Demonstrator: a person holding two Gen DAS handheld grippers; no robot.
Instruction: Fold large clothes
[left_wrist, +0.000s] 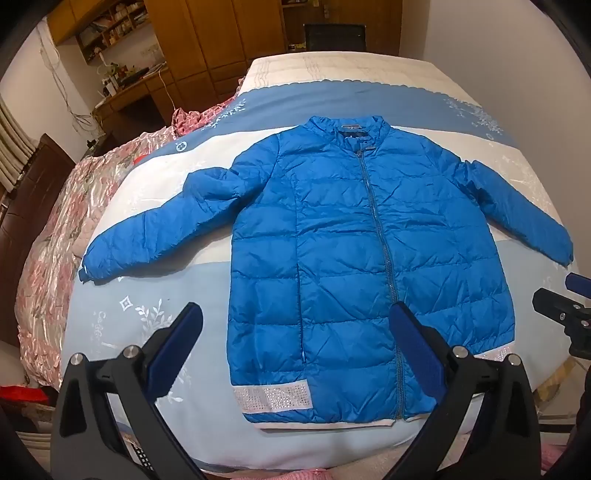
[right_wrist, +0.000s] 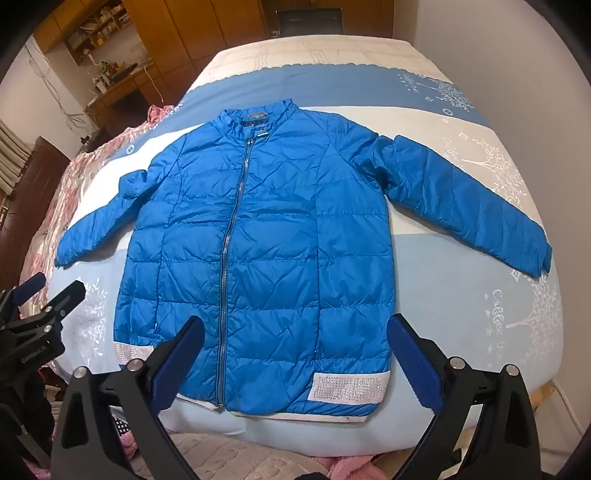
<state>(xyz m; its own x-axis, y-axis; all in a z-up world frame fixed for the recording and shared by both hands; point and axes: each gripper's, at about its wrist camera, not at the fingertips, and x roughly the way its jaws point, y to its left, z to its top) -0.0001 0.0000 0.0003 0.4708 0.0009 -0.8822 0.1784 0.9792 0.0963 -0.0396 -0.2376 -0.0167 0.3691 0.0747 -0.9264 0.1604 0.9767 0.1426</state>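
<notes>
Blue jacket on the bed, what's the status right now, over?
Left claw open, right claw open, both holding nothing. Blue jacket flat on the bed, zipped, sleeves spread, unfolded. Nothing lying on it.

Home bedroom, patterned bed (left_wrist: 155, 317), wooden wardrobe (left_wrist: 221, 40), cluttered desk (left_wrist: 129, 88), perhaps bookshelves (left_wrist: 110, 26) above

My left gripper (left_wrist: 295, 325) has its jaws spread wide, nothing between them, both blue pads (left_wrist: 173, 347) bare. My right gripper (right_wrist: 295, 336) is the same: jaws fully apart, holding nothing. The two sit side by side at about the same height, each showing at the edge of the other's view, both pointing forward and slightly down.
</notes>
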